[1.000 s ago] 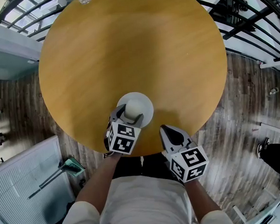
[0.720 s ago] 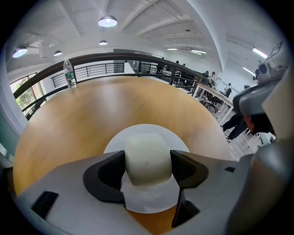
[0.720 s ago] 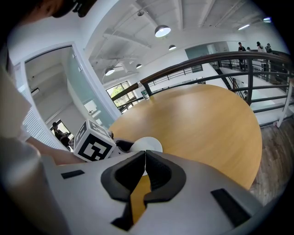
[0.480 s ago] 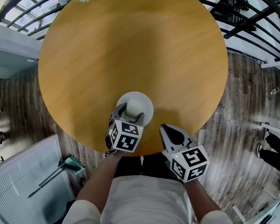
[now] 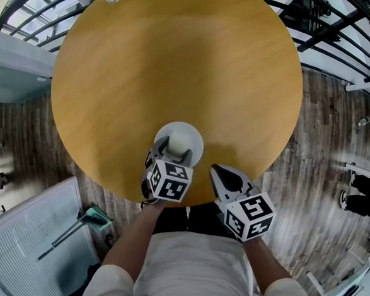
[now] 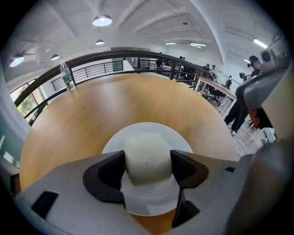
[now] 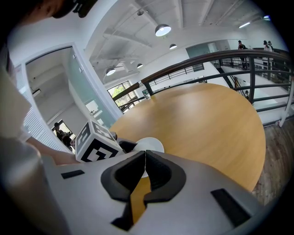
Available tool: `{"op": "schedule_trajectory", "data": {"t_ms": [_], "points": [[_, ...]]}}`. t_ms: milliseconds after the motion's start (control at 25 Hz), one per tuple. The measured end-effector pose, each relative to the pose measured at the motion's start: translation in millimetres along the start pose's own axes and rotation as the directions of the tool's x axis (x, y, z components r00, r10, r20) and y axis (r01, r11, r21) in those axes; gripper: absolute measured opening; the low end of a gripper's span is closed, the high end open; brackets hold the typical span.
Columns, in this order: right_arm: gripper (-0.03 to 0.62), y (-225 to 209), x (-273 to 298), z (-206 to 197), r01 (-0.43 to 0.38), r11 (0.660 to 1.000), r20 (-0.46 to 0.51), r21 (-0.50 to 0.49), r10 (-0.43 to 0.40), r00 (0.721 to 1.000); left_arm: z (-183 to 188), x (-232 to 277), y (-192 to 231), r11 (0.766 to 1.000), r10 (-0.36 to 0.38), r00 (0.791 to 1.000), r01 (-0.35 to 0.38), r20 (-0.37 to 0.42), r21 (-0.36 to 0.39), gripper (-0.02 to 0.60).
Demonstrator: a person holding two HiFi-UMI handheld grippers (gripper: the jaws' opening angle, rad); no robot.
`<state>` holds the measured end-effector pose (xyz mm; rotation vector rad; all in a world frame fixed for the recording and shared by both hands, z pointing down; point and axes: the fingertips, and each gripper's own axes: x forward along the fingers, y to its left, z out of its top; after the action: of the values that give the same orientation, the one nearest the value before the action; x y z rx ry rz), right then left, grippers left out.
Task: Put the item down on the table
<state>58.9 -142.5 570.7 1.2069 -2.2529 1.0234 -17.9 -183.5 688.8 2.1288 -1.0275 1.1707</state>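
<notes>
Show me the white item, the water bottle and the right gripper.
white item [image 6: 147, 158]: left gripper view, its domed middle.
water bottle [image 6: 68, 79]: left gripper view, its body.
right gripper [image 7: 145, 156]: right gripper view, between its shut fingers.

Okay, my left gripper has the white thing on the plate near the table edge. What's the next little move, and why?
Probably open the left gripper and let go. Its jaws are clamped on the white round piece, and the white plate under it looks level and down on the table, just inside the near edge. The right gripper is shut and empty.
</notes>
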Motion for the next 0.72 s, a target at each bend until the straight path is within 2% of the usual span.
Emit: {"op": "schedule_trajectory", "data": {"t_ms": [320,600,720], "points": [[0.025,-1.2,-2.3,2.9,-0.003,1.000,0.009,0.002,0.003,1.000,0.9,0.6,-2.3,1.000,0.008,1.000,-0.008,-0.025,0.012,0.319],[0.025,-0.4,-3.5,1.6,-0.002,1.000,0.010,-0.001,0.002,1.000,1.5,-1.3,-0.2,1.000,0.006,1.000,-0.006,-0.013,0.027,0.319],[0.025,-1.2,-5.4,3.2,-0.004,1.000,0.012,-0.004,0.004,1.000,9.5,-7.7,-0.9,1.000,0.004,1.000,-0.004,0.015,0.022,0.322]]}}
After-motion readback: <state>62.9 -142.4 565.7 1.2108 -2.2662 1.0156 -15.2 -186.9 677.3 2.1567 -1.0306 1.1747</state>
